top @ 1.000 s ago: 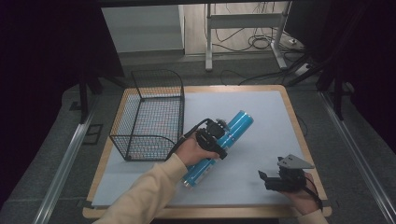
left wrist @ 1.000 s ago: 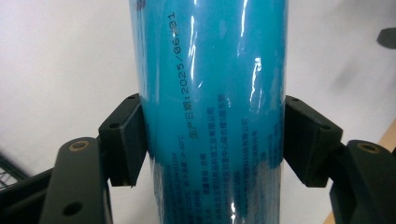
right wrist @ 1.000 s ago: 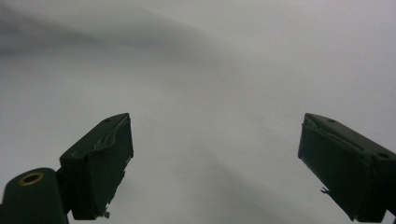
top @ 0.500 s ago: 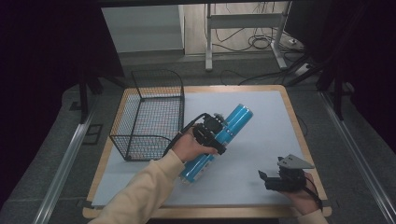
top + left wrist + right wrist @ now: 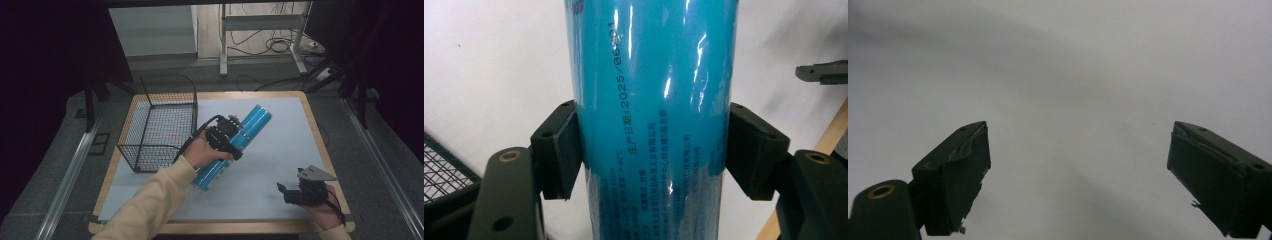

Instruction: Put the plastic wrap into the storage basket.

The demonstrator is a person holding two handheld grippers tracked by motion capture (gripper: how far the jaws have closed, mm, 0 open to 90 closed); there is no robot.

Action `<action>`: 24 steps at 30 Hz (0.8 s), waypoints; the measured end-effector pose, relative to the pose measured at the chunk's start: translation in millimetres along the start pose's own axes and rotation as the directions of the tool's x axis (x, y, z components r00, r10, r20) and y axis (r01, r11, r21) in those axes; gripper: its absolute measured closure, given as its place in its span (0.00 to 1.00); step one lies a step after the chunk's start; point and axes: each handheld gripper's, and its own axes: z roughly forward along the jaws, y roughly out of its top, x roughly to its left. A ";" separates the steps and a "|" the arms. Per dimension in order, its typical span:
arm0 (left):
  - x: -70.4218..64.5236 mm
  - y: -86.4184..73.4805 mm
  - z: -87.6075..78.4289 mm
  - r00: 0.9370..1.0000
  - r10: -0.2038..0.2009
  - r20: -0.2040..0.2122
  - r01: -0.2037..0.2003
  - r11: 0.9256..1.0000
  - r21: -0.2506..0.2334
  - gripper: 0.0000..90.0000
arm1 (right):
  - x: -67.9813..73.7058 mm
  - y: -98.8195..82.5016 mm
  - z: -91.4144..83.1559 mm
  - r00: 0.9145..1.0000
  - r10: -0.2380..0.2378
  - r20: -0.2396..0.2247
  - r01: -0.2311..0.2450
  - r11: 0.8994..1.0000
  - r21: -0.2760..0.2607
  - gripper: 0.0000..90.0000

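Left gripper (image 5: 226,138) pinches the blue tube (image 5: 235,146) at mid-length, likely for balance, tube slanting over the mat beside the wire basket (image 5: 159,122). Right gripper (image 5: 292,192) rests spread, empty, near the table's (image 5: 320,131) front edge.

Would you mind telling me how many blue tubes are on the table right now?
1. The blue tube lies slantwise near the middle of the table, just right of the wire basket, clamped in the left gripper. Nothing else looks hidden.

Blue tube's (image 5: 651,120) ends beyond frame edges
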 end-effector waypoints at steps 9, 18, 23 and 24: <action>3.3 6.9 -5.0 1.000 -0.001 0.006 0.001 1.000 -0.006 0.35 | -0.3 -0.1 0.2 1.000 -0.002 0.001 0.002 1.000 -0.001 0.12; 9.6 22.6 -14.8 1.000 -0.007 -0.009 0.006 1.000 -0.021 0.35 | -0.5 -0.3 0.3 1.000 0.000 -0.002 0.000 1.000 0.004 0.12; 15.9 31.1 -18.3 1.000 -0.017 0.017 0.018 0.999 -0.036 0.35 | -0.9 -0.7 1.2 1.000 0.001 -0.004 -0.001 1.000 0.006 0.12; 16.5 33.1 -18.9 1.000 -0.013 0.011 0.014 0.999 -0.036 0.35 | -0.7 -0.9 1.6 1.000 0.002 -0.003 -0.002 1.000 0.007 0.12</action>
